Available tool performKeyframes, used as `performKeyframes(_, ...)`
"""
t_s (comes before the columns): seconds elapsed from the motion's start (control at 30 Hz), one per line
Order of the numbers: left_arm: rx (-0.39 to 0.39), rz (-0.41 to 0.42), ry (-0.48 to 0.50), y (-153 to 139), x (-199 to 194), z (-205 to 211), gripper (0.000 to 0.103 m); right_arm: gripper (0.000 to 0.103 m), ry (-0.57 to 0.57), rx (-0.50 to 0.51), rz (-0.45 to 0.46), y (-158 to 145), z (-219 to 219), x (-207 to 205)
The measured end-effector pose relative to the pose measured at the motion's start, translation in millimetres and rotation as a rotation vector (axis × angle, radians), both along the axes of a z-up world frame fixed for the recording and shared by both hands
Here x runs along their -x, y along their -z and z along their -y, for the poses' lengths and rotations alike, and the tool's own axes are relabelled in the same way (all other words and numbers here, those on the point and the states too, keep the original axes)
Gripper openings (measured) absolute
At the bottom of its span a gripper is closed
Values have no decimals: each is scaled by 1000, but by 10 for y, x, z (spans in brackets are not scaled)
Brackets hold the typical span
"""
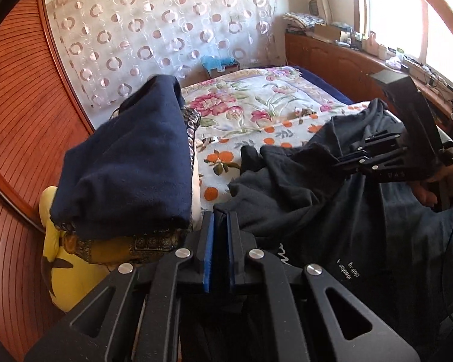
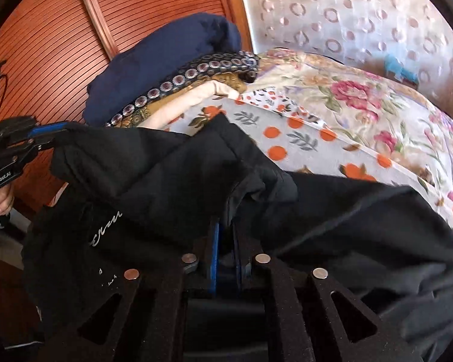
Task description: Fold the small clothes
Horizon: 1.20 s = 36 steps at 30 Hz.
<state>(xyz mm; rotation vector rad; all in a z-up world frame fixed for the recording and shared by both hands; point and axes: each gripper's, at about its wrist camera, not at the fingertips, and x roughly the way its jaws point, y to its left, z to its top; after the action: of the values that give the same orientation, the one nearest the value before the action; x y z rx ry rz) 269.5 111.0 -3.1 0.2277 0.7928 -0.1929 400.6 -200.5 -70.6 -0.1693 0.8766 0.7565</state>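
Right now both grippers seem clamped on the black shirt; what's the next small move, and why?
Probably draw the left gripper and right gripper apart. Both are shut on the shirt, which sags bunched and wrinkled between them above the bedspread, too crumpled to fold.

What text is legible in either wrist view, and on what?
"GenRobot.AI", roughly, the ending blurred: on the side of the left claw, seen from the right wrist.
"U A S", partial: on the body of the right claw, seen from the left wrist.
White cursive script on the black garment: unreadable.
Small white print on the black garment, upside down in the left wrist view: too small to read.
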Motion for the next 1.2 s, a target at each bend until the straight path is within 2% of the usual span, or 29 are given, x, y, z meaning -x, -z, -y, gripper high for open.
performKeyframes(0.07,12,20,-2,-89,-2,8,23,24,7,-23,16,-102,62,0)
performKeyframes(0.1,19,34,-2,-114,19,12,43,26,15,-37,24,-151,91,4)
performKeyframes(0.13,33,53,1,-164,11,17,56,30,24,-48,27,-184,112,-6)
performKeyframes(0.23,79,79,18,-284,-53,61,63,34,51,-82,7,-203,167,-73)
performKeyframes(0.33,102,93,22,-309,-201,174,63,36,70,-78,-51,-52,132,-183)
performKeyframes(0.43,106,50,36,-195,-472,296,63,37,94,-90,-104,35,87,-338)
performKeyframes(0.5,93,7,41,-58,-681,392,63,44,99,-98,-126,74,70,-368)
performKeyframes(0.67,68,-95,31,255,-1031,514,53,48,117,-106,-148,32,-11,-646)
performKeyframes(0.8,38,-134,24,416,-1190,628,48,48,114,-69,-156,88,-96,-726)
performKeyframes(0.93,49,-160,12,506,-1304,627,42,47,101,-43,-133,104,-103,-720)
performKeyframes(1.07,44,-179,1,574,-1376,621,37,19,90,-25,-114,84,-106,-710)
performKeyframes(1.13,36,-187,2,604,-1387,627,36,12,76,-17,-101,78,-116,-688)
performKeyframes(1.2,29,-191,4,628,-1400,632,35,10,61,-9,-76,58,-130,-651)
